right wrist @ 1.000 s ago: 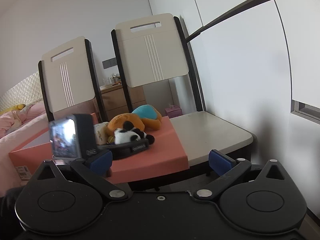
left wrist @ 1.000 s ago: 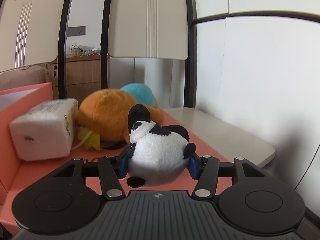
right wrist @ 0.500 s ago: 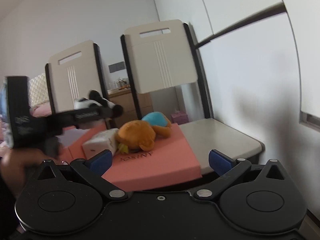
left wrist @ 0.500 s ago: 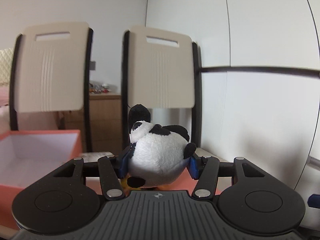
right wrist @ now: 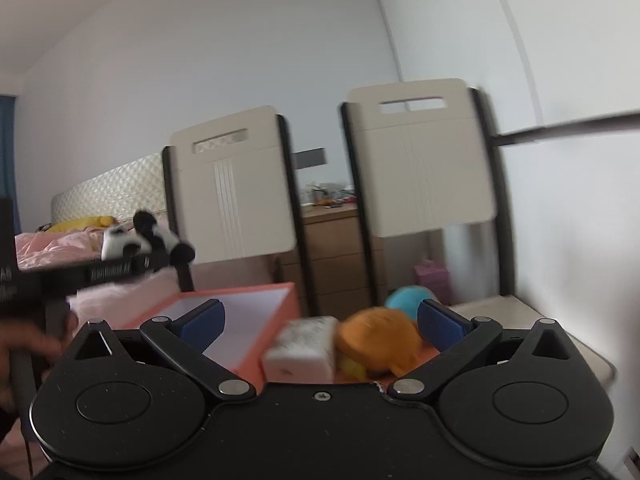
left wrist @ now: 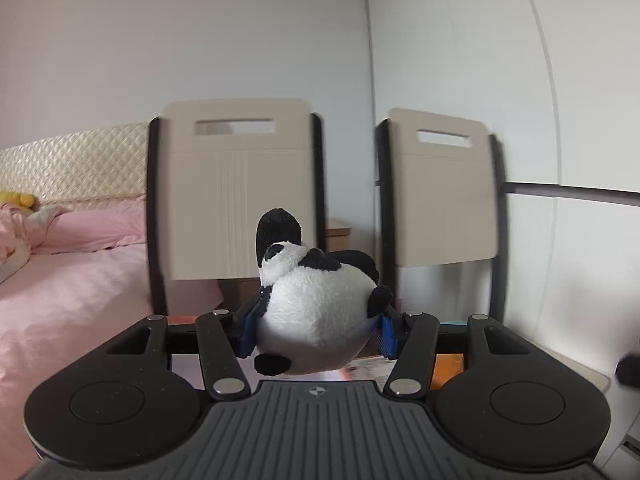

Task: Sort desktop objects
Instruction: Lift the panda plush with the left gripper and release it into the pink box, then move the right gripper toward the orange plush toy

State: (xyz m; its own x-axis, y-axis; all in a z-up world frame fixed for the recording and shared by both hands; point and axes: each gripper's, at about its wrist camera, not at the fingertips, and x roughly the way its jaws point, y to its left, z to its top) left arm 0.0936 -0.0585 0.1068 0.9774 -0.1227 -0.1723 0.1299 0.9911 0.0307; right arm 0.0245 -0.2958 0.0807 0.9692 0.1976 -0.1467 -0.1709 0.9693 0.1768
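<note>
The left gripper (left wrist: 318, 330) is clamping a panda plush (left wrist: 316, 312) lying crosswise between its fingers, head pointing left. The right gripper (right wrist: 320, 320) is hanging wide open, holding nothing.

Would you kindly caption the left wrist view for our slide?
Left gripper carries a plush panda clamped between its jaws, facing two chair backs.

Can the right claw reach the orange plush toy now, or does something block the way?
Probably yes. The right claw is open and empty, and the orange plush toy lies straight ahead between its fingers. The white block lies just left of it; the left claw holds the panda well aside.
</note>
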